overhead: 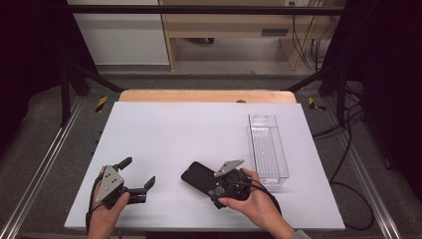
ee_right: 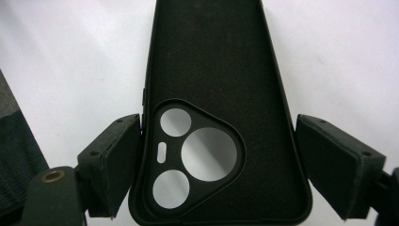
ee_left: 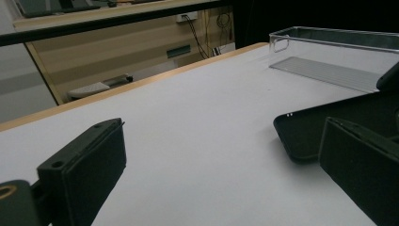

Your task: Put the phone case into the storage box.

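A person works two hand-held grippers over a white table (overhead: 164,129). At left, the left gripper (overhead: 138,173) rests low near the front edge, jaws spread wide and empty. At centre, a black phone case (overhead: 198,175) lies inner side up, its camera cut-out facing the right gripper (ee_right: 216,155), whose jaws straddle the case's long sides; the left pad looks to be touching the edge, the right pad stands just clear, so no firm grip shows yet. At far right, a clear plastic tray (overhead: 280,172) stands empty. The step in hand looks like the pick-up; next, the jaws must close squarely before lifting toward the tray.
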